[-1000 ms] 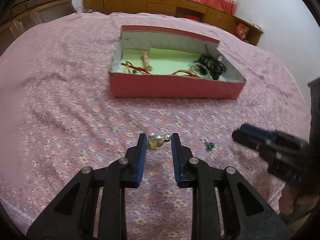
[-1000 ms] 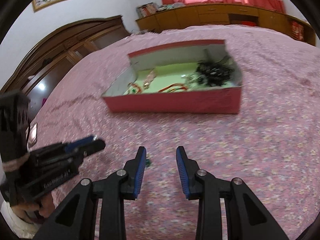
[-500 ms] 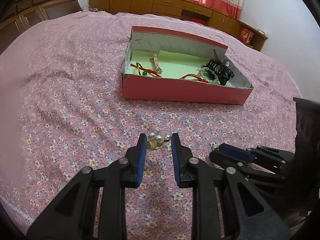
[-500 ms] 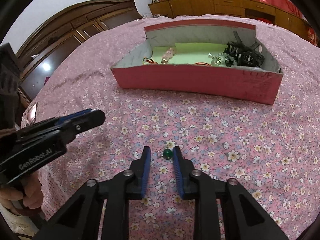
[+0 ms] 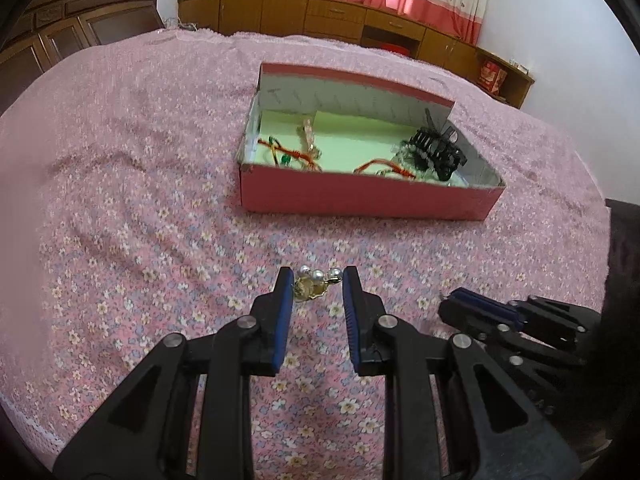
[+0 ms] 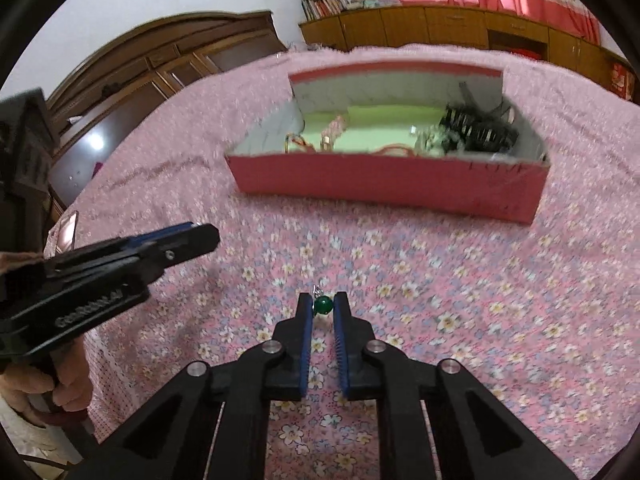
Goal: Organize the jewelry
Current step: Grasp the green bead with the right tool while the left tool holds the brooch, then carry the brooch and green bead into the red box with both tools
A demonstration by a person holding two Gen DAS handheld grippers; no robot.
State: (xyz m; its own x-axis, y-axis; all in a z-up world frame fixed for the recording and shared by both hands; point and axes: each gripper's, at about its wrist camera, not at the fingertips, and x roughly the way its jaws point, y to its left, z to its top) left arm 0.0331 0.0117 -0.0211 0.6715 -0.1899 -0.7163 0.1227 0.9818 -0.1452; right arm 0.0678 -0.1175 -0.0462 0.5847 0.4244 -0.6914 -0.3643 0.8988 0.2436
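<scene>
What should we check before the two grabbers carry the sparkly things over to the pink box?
1. Right gripper pinches the green bead: ok; its jaws have just been closing and the pads touch it.
2. Left gripper holds the pearl brooch: ok.
3. Pink box open on top: ok.
4. Free room on the box's green floor: ok, middle is bare.
5. Bedspread between grippers and box bare: ok.
6. Bead's tiny hook caught on the cloth: cannot tell.

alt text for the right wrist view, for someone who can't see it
The right gripper pinches a green bead over a pink floral bedspread. Beyond it sits an open red box of jewelry; the left gripper reaches in from the left.
</scene>
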